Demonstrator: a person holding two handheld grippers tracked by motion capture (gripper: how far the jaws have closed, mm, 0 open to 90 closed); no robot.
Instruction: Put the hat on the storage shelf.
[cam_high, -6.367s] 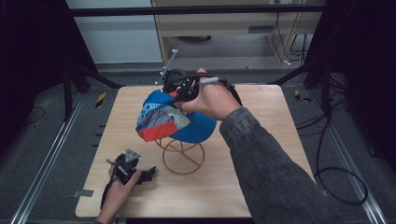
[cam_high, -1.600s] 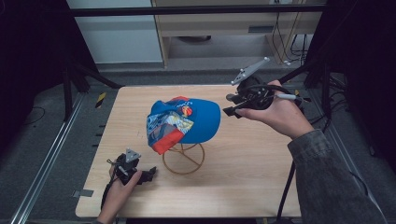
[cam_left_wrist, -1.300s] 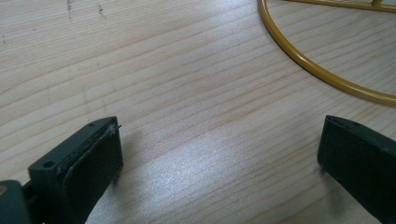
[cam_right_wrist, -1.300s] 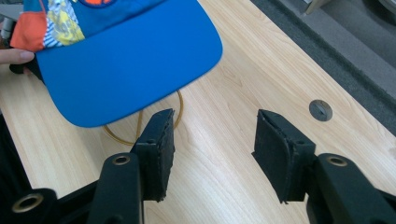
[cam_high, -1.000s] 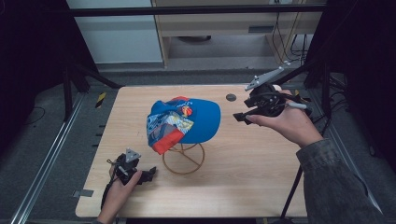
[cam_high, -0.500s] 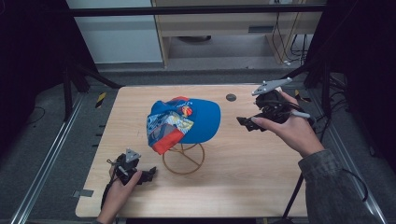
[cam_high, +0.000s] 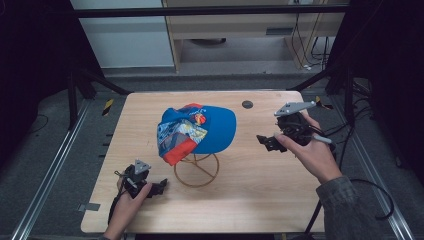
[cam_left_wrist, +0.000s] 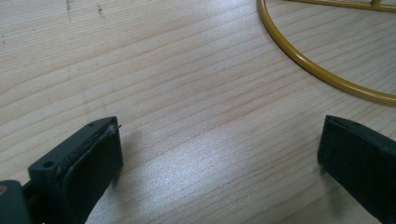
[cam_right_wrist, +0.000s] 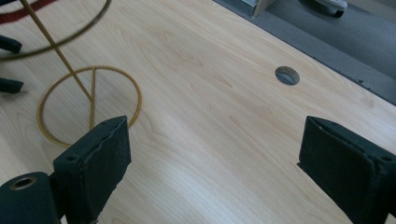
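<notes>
Blue baseball cap with a red brim and printed patches (cam_high: 197, 131) sits tilted on a yellow wire stand (cam_high: 196, 170) at frame centre on the pale wooden bench (cam_high: 260, 190). Left tongs (cam_high: 159, 187) lower left, right tongs (cam_high: 265, 142) right of centre, both released and empty. A nudge to the light stand could topple the cap.

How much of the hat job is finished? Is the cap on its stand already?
Looks nearly finished. Done: the blue cap sits on top of the gold wire stand in the middle of the table. In hand: nothing. The right gripper is open and empty, off to the cap's right; the left gripper rests open on the table by the stand's ring. Left: probably just moving the hands away.
</notes>
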